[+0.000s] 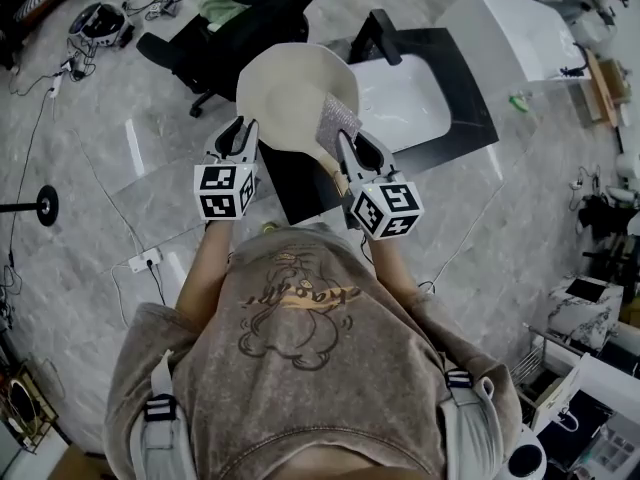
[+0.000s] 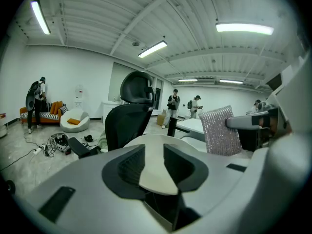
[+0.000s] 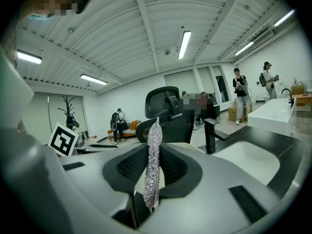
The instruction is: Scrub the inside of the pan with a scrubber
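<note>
A cream pan (image 1: 290,93) lies in front of me at the left end of the black counter (image 1: 465,78), its handle (image 1: 325,158) pointing back toward me. My left gripper (image 1: 240,130) is at the pan's near left rim. In the left gripper view the jaws (image 2: 155,162) stand apart with the cream rim (image 2: 158,174) lying between them; I see no pad pressing on it. My right gripper (image 1: 352,140) is shut on a silvery scrubber (image 1: 338,120), held on edge (image 3: 153,160) just over the pan's right side (image 3: 187,146). The scrubber (image 2: 220,130) also shows in the left gripper view.
A white sink basin (image 1: 405,98) with a black faucet (image 1: 380,33) sits in the counter right of the pan. A black office chair (image 1: 250,18) stands behind the pan. Cables and a power strip (image 1: 145,260) lie on the floor at left. People stand far off.
</note>
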`<state>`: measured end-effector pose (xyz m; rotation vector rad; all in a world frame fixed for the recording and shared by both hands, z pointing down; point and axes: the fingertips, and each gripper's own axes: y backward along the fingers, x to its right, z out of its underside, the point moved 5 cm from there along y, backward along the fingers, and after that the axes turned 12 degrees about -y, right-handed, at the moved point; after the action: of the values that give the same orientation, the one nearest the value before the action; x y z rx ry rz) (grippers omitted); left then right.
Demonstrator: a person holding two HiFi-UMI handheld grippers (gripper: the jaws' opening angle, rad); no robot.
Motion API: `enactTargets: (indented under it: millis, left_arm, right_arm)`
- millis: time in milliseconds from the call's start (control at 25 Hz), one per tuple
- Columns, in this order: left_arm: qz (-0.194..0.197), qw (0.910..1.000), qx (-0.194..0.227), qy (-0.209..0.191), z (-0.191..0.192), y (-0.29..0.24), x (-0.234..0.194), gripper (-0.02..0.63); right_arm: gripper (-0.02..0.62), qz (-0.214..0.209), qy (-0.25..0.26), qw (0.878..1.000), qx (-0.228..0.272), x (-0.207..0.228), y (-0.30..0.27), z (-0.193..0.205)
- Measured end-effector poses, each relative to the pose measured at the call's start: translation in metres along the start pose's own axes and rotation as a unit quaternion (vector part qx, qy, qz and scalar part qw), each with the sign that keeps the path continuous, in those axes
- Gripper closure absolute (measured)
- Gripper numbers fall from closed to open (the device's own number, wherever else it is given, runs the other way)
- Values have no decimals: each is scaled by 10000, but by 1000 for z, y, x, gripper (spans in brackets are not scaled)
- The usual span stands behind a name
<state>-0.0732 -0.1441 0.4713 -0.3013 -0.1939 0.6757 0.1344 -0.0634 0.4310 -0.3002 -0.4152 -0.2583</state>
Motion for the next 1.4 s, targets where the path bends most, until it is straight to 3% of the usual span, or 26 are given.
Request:
enactTargets:
  millis: [80, 200, 560, 920, 1400]
  left_arm:
    - [-2, 10000, -61, 55, 3, -6, -2, 416]
    - [-89, 9998, -156, 77, 8, -12, -6, 380]
    - [-319, 9966, -645, 410, 36, -36, -28, 382]
    - [-259, 9884, -1274, 790, 81, -64, -31, 390]
    - [-282, 9858, -1370, 931, 90, -70, -30, 435]
  right_arm:
    - [514, -44, -20, 10000, -41, 3, -5, 0]
    - [514, -86, -49, 9999, -71, 7, -10, -1]
    - [514, -265, -113, 9995, -136, 12, -25, -4]
    - [514, -508, -100, 9982, -306, 11, -40, -3]
    - [514, -625, -128, 9971, -412, 11, -54, 1]
